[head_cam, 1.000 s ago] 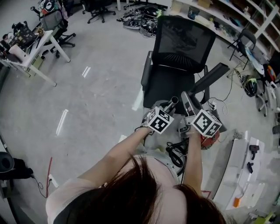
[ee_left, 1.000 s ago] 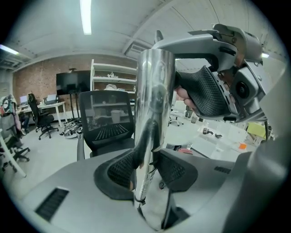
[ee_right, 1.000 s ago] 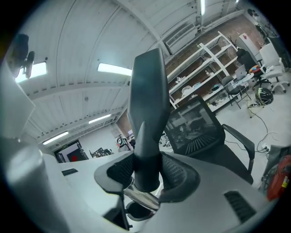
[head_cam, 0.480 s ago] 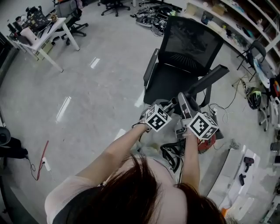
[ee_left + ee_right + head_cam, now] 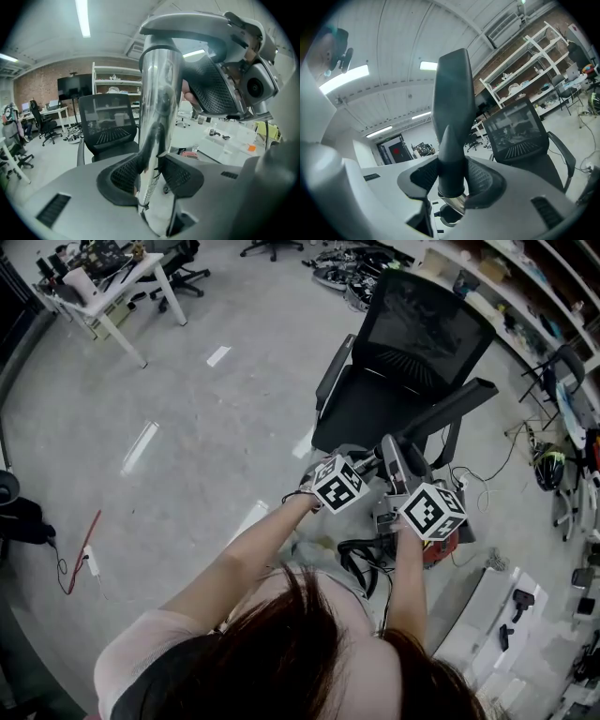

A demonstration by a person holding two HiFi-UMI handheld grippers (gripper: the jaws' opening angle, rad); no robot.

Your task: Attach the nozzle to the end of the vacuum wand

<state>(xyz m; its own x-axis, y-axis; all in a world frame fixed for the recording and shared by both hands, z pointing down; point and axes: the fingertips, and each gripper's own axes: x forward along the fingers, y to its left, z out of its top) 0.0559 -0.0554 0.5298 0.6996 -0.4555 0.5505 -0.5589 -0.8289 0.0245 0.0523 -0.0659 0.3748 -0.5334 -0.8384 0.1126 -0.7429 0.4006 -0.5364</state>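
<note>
Seemingly mid-joining: holding wand (image 5: 157, 117) clamped in left fingers (image 5: 123, 177) and nozzle (image 5: 451, 117) pinched in right fingers (image 5: 486, 180), close together, aloft near the chair (image 5: 422, 324). Next, probably: align nozzle base with wand tip, push straight on. Shiny metal tube; dark, tapered, flat-sided nozzle.

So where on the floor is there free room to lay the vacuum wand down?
The widest bare floor lies to the left, between the white desk and the office chair. To the right it is crowded: black cables and a red object lie near the person's feet, and another chair stands by the shelves.
</note>
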